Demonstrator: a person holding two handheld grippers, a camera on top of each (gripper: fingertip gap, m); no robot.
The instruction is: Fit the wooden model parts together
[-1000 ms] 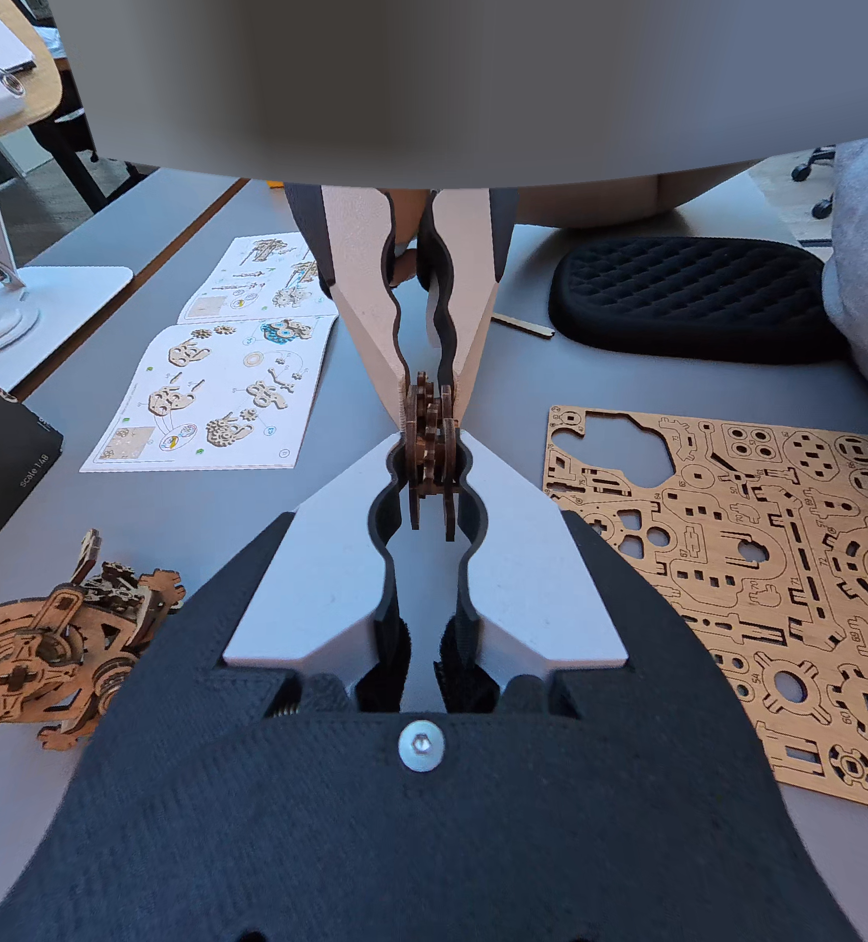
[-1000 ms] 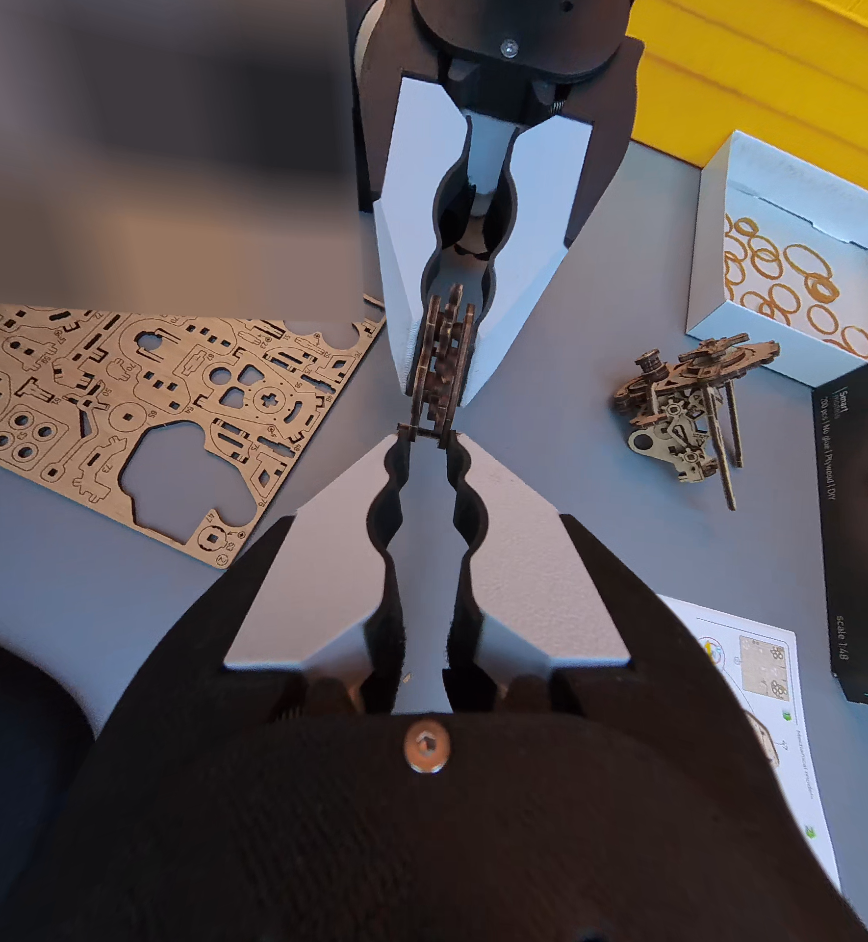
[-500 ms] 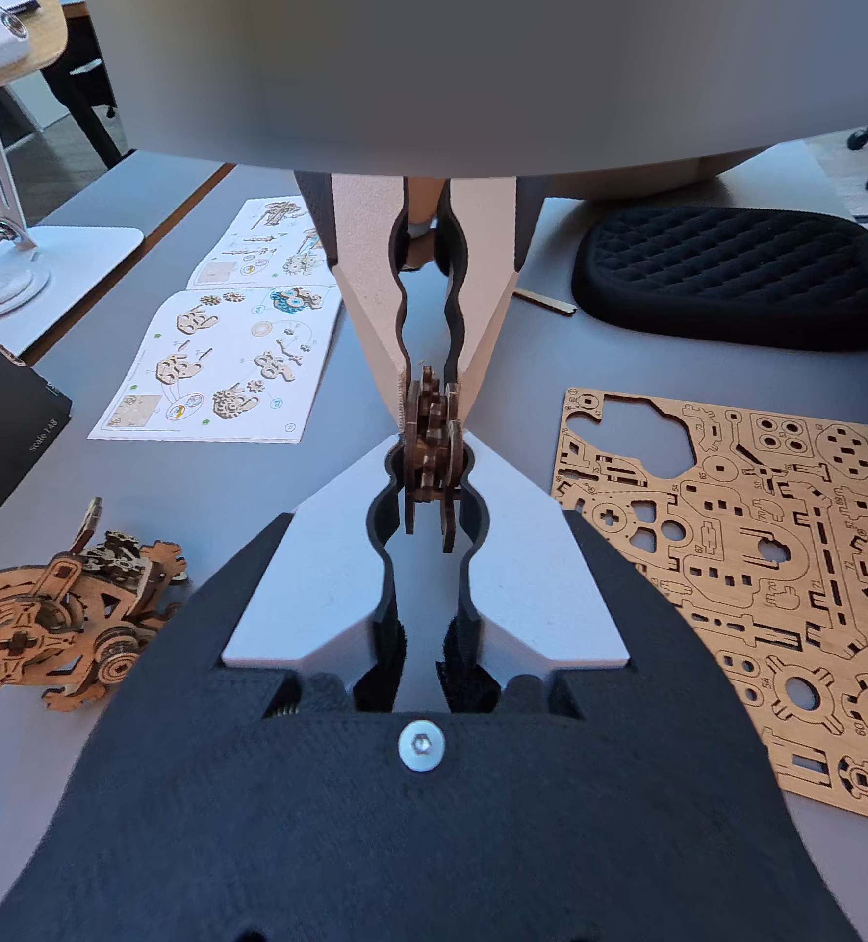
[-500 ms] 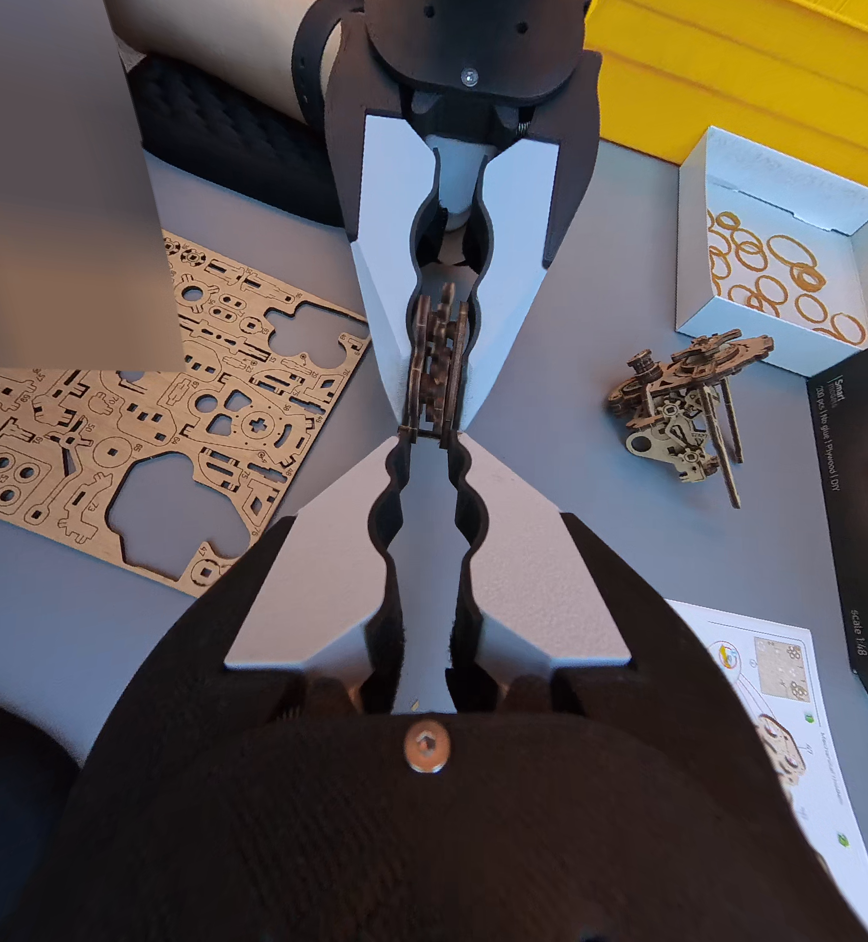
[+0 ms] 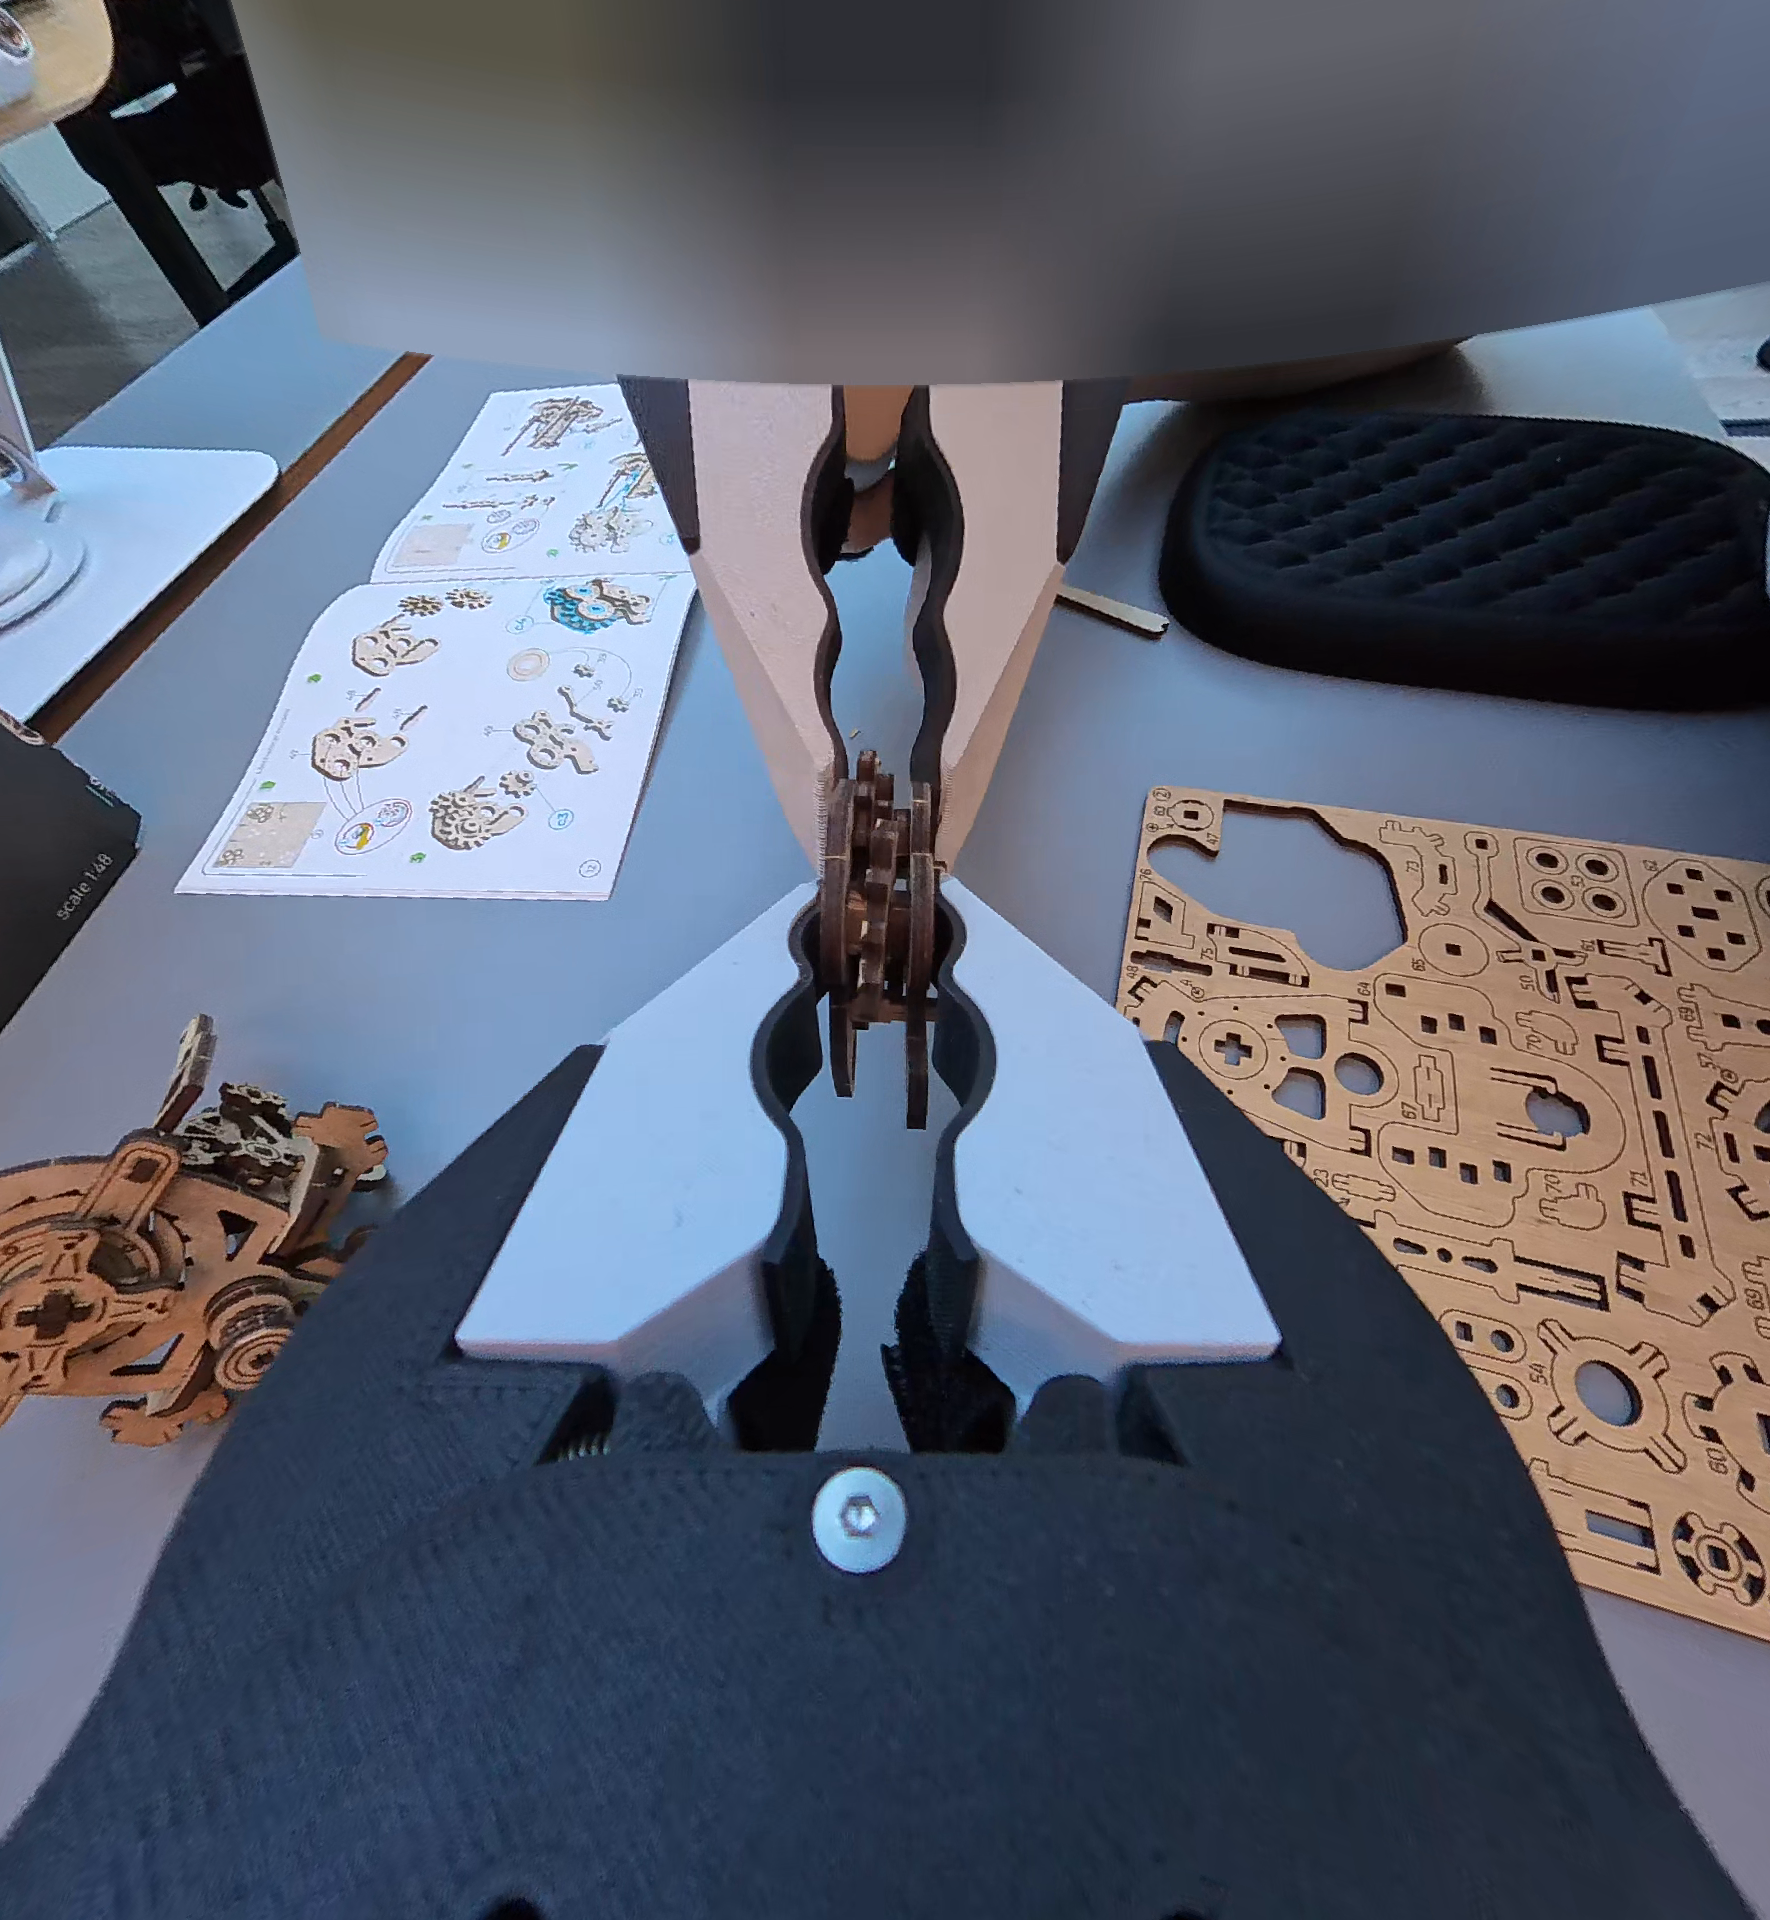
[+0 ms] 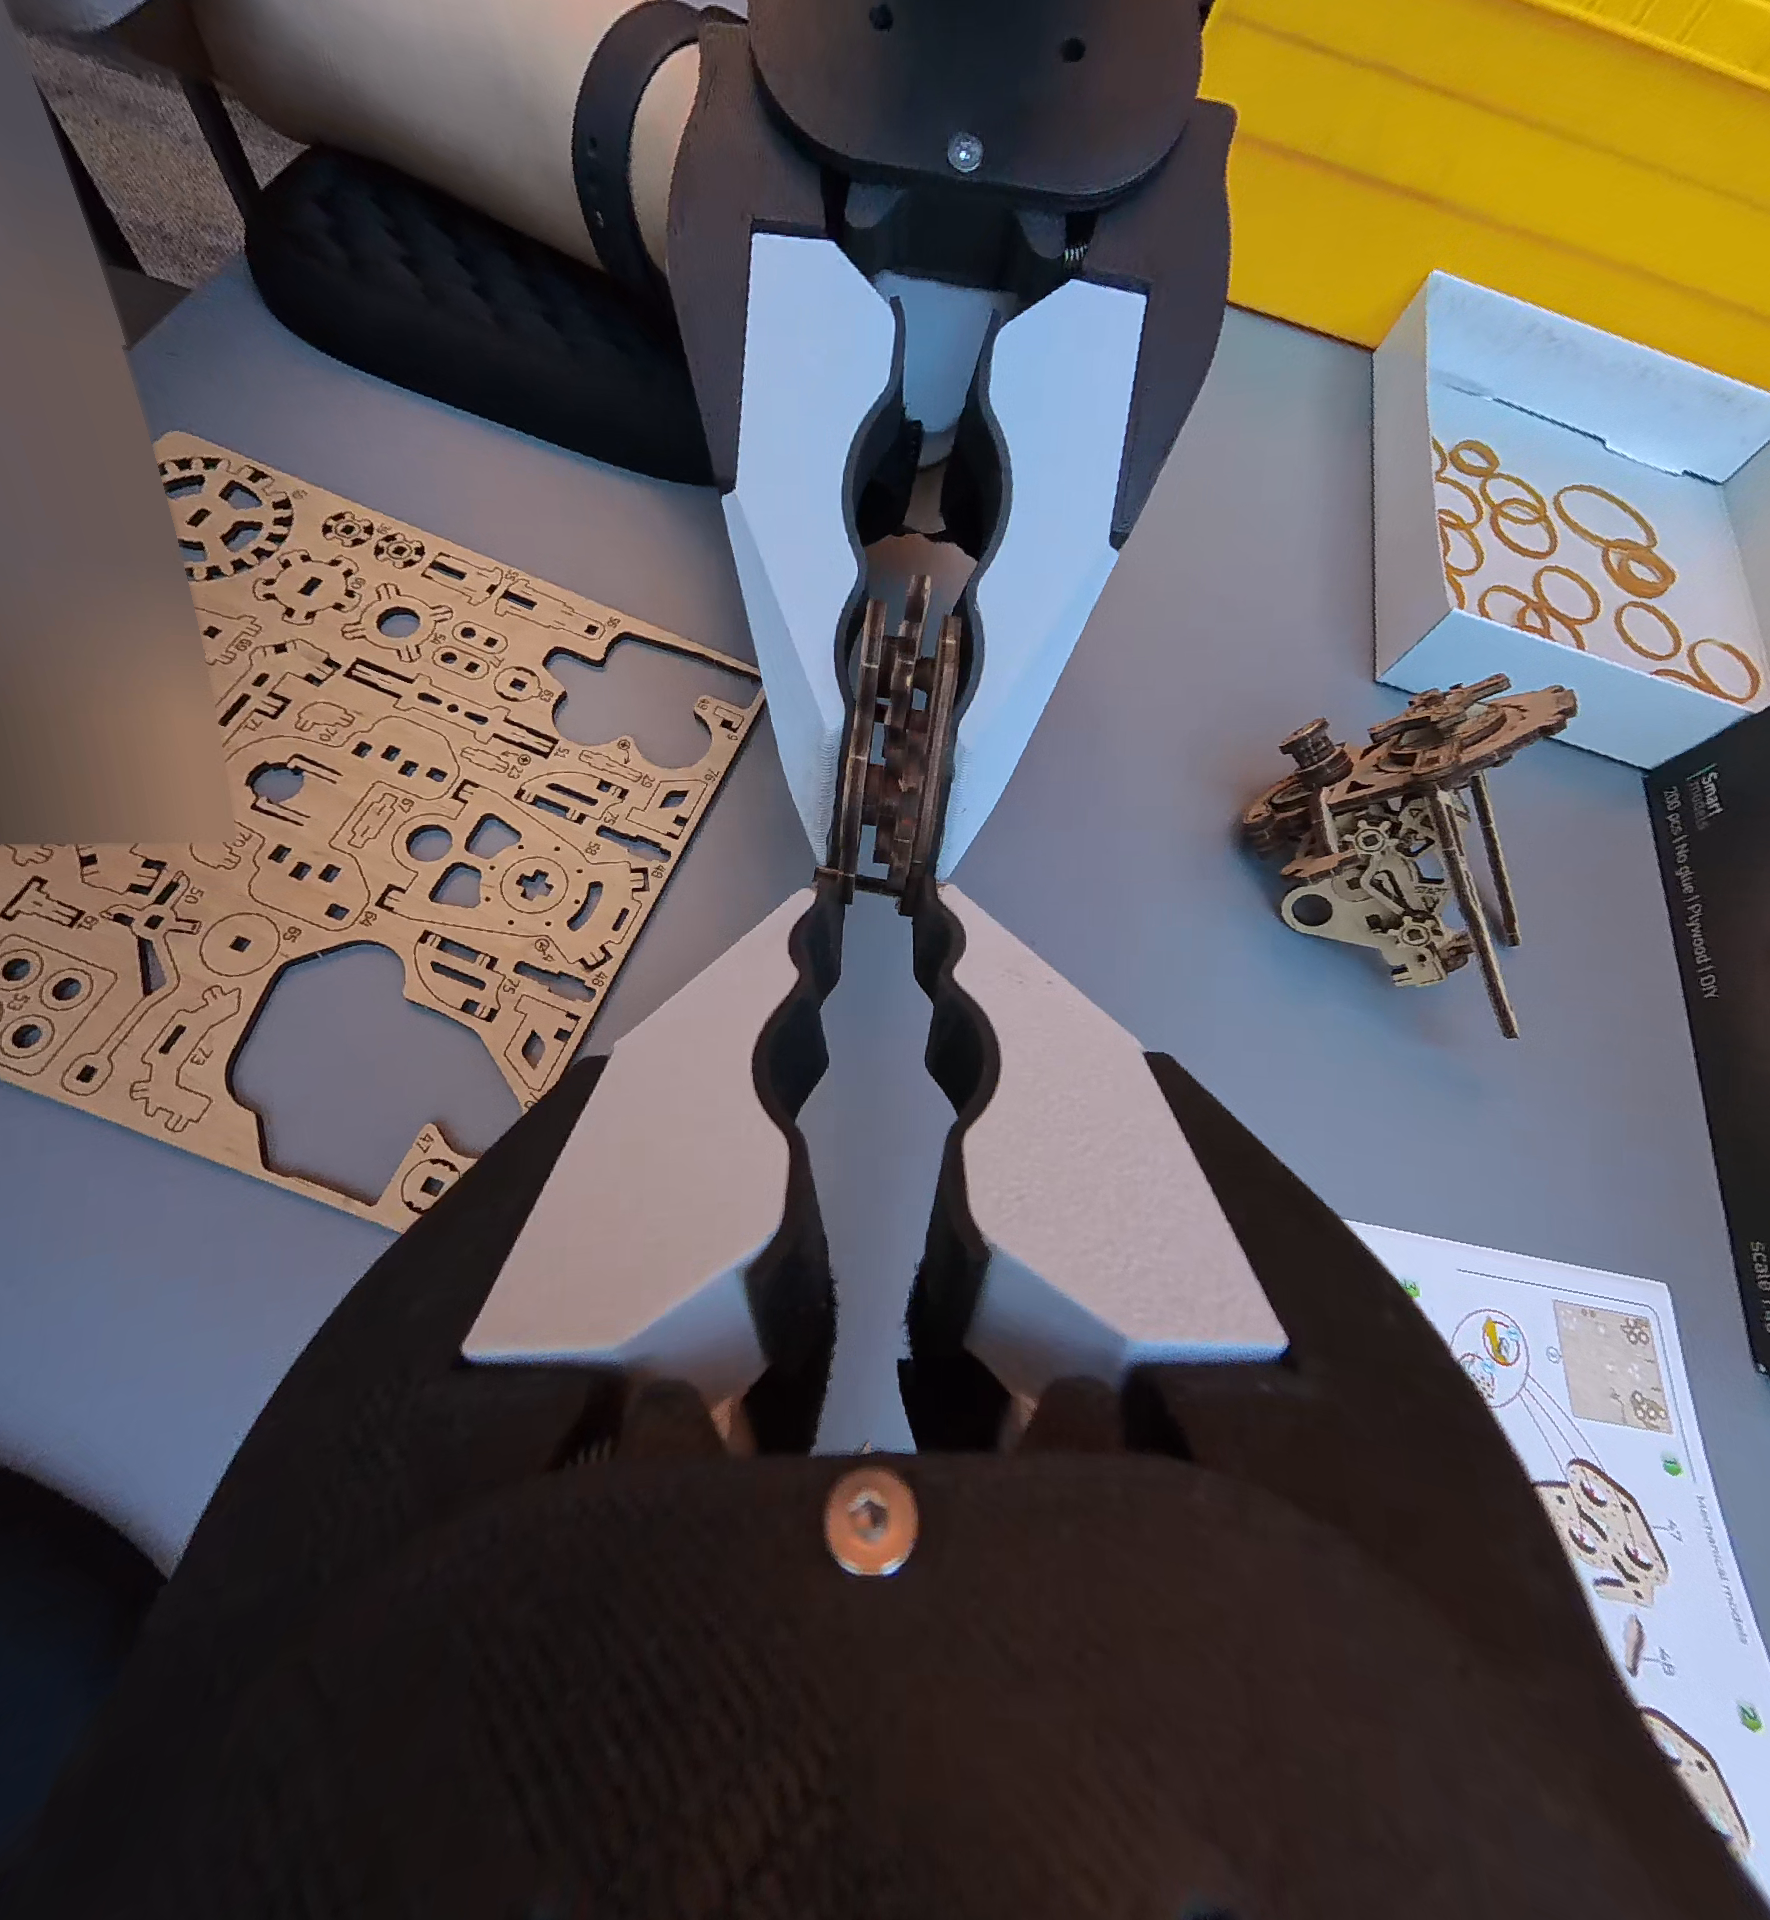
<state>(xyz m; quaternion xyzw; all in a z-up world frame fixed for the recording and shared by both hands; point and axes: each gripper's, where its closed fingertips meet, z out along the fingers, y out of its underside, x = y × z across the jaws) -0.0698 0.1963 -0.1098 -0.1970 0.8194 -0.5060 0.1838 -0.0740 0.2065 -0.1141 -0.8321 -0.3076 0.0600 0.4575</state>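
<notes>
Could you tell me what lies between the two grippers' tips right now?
A small dark wooden gear assembly bridges them: the left gripper clamps one end, the right gripper the other, in both wrist views.

Each claw has a black textured body, two white wedge-shaped fingers (image 5: 673, 1174) with wavy black inner pads (image 6: 948, 1049), and one silver hex screw (image 5: 859, 1519). A black wristband (image 6: 616, 156) is worn.

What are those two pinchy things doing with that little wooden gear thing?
A person is building a wooden model with two hand-held tongs. The left tongs and the right tongs meet tip to tip above the grey table, both shut on one small gear assembly held in the air. On the table lie a cut-out wooden parts sheet, a part-built wooden model and an open instruction booklet.
</notes>
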